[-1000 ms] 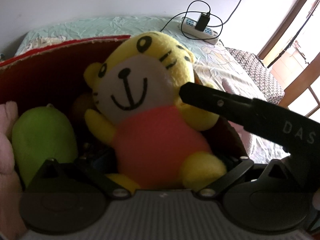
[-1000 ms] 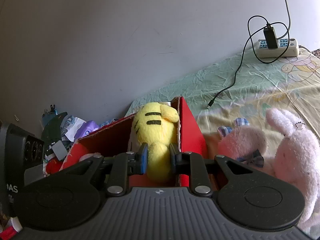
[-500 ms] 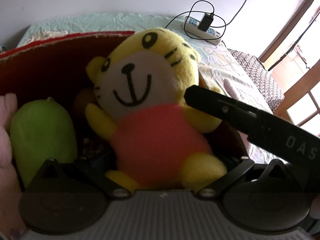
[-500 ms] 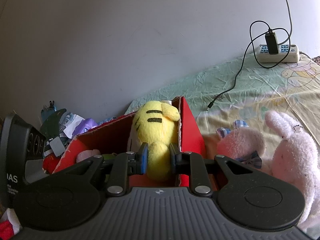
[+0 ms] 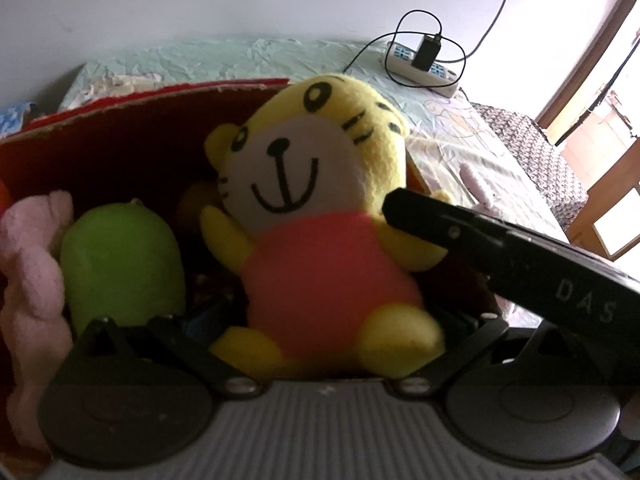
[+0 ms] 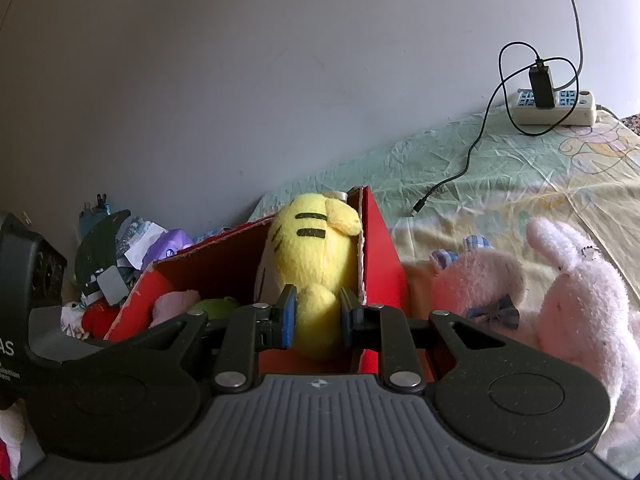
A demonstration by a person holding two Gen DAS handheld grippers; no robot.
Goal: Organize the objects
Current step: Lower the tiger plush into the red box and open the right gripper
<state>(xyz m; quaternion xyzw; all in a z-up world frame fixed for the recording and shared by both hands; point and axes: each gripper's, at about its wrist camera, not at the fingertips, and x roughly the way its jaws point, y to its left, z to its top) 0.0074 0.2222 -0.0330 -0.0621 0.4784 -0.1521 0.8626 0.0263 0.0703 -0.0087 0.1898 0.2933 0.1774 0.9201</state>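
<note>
The right gripper [image 6: 316, 316] is squeezed shut on one arm of the yellow tiger toy [image 5: 320, 216], with its blue pads [image 6: 287, 316] pressing both sides. The tiger sits up inside the red box [image 6: 380, 248], at the end nearest the pink toys, with its head poking above the rim. To do this step well, I think the hand should lower the tiger until it rests on the bottom, then open slowly and pull back without catching the arm or bumping the thin box wall. The left gripper's own fingers are hidden behind the tiger in its view, so I cannot tell if it is open or shut. Next to the tiger in the box are a green soft toy [image 5: 124, 264] and something pink [image 5: 28, 264]. Outside the box, two pink plush animals [image 6: 560, 300] lie on the bed sheet [image 6: 460, 152], waiting. Farther back, a white power strip [image 6: 554, 108] with a black charger lies by the wall. The only writing to read is "DAS" on the black gripper body [image 5: 584, 300].
</note>
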